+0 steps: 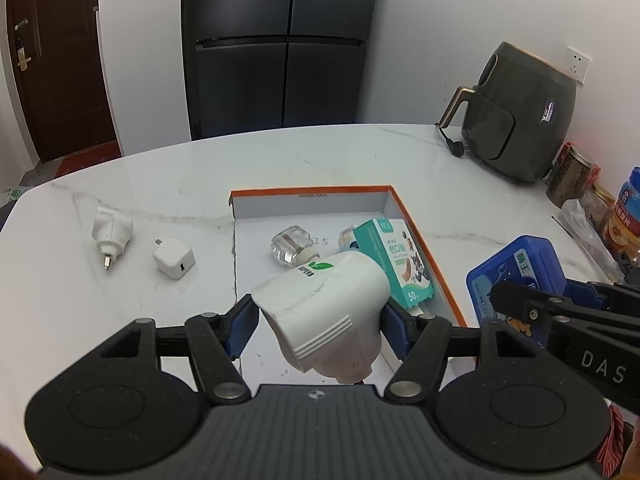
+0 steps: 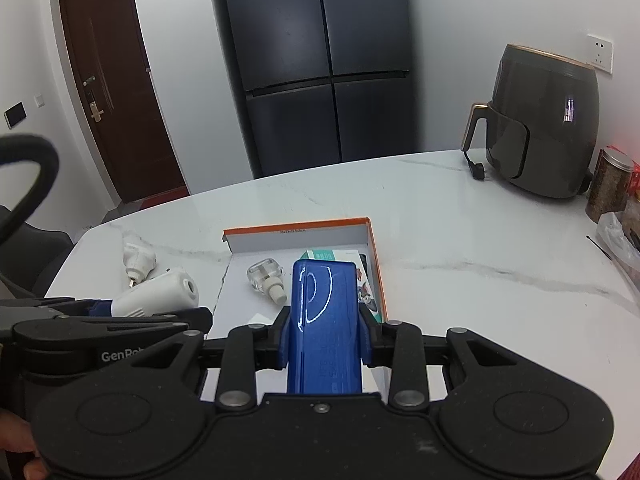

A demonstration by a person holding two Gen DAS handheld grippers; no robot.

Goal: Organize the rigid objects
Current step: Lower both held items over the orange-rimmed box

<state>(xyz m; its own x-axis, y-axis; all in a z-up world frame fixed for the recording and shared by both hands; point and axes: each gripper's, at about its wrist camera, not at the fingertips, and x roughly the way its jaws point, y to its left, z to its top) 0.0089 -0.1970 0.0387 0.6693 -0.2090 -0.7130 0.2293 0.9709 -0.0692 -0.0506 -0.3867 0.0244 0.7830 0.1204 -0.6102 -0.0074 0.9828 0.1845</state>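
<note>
A tall dark four-door refrigerator stands against the far wall, with a brown door to its left. In front of them spreads the white marble table. On its far right corner sits a dark grey air fryer with a bronze handle, and jars crowd the right edge beside it.

Near the table's middle lies an open orange-rimmed cardboard box with a white floor. Inside it rest a teal carton of plasters, leaning against the right wall, and a clear refill bottle on its side.

The right gripper is clamped on a blue plastic case, held lengthwise above the near part of the box; in the left wrist view the same case hangs just right of the box's right wall. The left gripper is clamped on a white plug-in vaporiser with a green leaf mark, tilted above the box's near left part.

On the bare table left of the box lie a white plug adapter and, just beside it, a small white USB charger cube.
</note>
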